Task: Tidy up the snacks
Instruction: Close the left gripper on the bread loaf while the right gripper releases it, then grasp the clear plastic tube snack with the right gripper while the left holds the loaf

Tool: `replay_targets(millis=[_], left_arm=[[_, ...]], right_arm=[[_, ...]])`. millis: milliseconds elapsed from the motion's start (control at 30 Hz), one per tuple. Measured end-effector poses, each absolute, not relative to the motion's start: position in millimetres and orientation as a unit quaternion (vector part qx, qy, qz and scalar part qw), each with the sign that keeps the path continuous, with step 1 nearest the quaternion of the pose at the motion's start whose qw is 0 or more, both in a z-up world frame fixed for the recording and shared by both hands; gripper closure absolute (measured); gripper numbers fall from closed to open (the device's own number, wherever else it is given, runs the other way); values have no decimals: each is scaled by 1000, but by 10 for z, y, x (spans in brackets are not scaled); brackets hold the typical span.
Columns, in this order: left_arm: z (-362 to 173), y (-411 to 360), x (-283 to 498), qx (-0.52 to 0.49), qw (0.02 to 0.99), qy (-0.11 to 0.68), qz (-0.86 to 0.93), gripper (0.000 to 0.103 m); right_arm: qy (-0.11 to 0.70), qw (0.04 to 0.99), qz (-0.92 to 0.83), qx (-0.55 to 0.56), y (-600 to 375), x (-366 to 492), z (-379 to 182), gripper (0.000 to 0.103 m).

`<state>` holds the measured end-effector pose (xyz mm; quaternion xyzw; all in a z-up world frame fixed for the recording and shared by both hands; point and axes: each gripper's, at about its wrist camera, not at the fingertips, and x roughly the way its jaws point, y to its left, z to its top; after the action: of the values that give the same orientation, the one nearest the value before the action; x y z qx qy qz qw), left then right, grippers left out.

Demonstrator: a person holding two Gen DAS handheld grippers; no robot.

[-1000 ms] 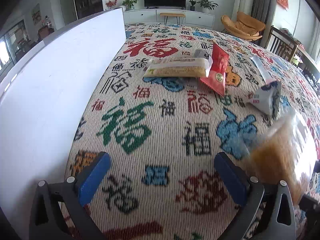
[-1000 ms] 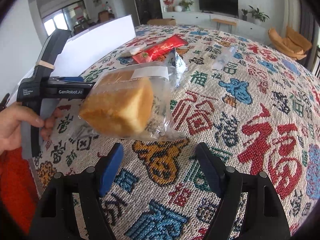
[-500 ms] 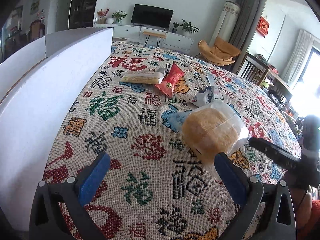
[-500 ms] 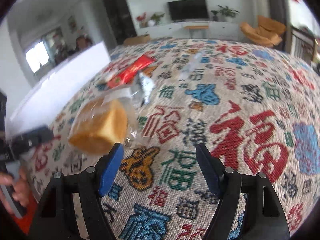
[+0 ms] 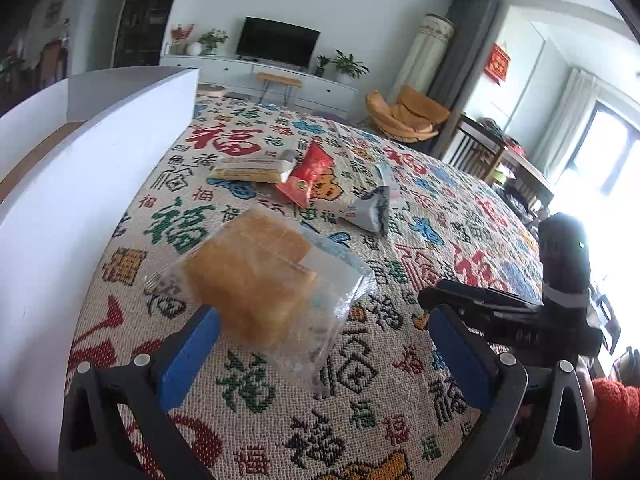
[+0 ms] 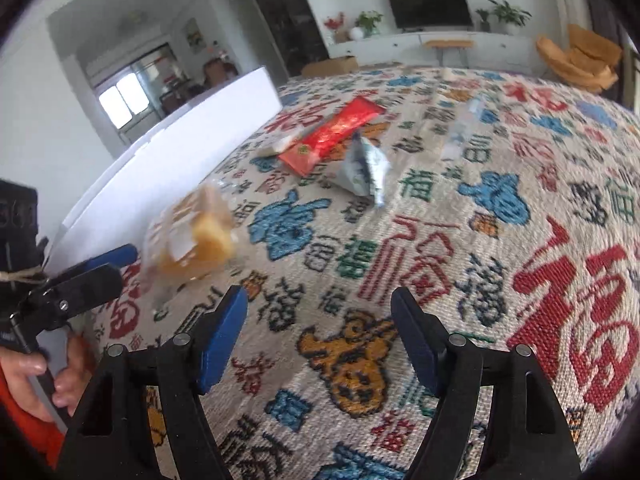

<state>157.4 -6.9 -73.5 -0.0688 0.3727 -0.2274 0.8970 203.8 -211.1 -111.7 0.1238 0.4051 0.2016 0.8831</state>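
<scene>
Since half a second ago the bagged bread (image 5: 256, 280) has shifted from the right side of the left wrist view toward its middle and left, and it now lies just ahead of the left gripper (image 5: 320, 344), near that gripper's left finger; the right gripper (image 6: 320, 336) has drawn away and nothing sits between its fingers. Going left to right in the left wrist view: the white box (image 5: 80, 184) stands along the left edge of the patterned tablecloth (image 5: 400, 420), then comes the bread, and farther back lie a long yellow packet (image 5: 252, 170), a red packet (image 5: 308, 178) and a small grey packet (image 5: 370, 212), with the right gripper seen from its side at the far right. Both grippers have their jaws spread wide and hold nothing. The bread looks blurred in the right wrist view, so it may not have settled. The likely trouble is the loose clear wrapper: jaws closing on film alone could let the loaf slip out on the way to the box, and a hard squeeze would crush the soft bread.
</scene>
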Motion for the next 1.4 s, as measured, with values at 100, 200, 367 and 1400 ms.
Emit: replay_targets(millis=[100, 200, 367, 1400], left_arm=[[-700, -263, 1696, 25, 892, 390, -228, 0], [-704, -359, 1868, 94, 876, 411, -235, 0], [-744, -229, 2275, 83, 858, 449, -238, 0], [-1129, 58, 1996, -51, 903, 409, -116, 18]], right_arm=[[394, 867, 208, 224, -2414, 2066, -1225, 28], [393, 867, 208, 223, -2384, 2074, -1209, 28], [399, 872, 202, 201, -2298, 2074, -1181, 26], [412, 860, 197, 227, -2380, 2147, -1166, 26]])
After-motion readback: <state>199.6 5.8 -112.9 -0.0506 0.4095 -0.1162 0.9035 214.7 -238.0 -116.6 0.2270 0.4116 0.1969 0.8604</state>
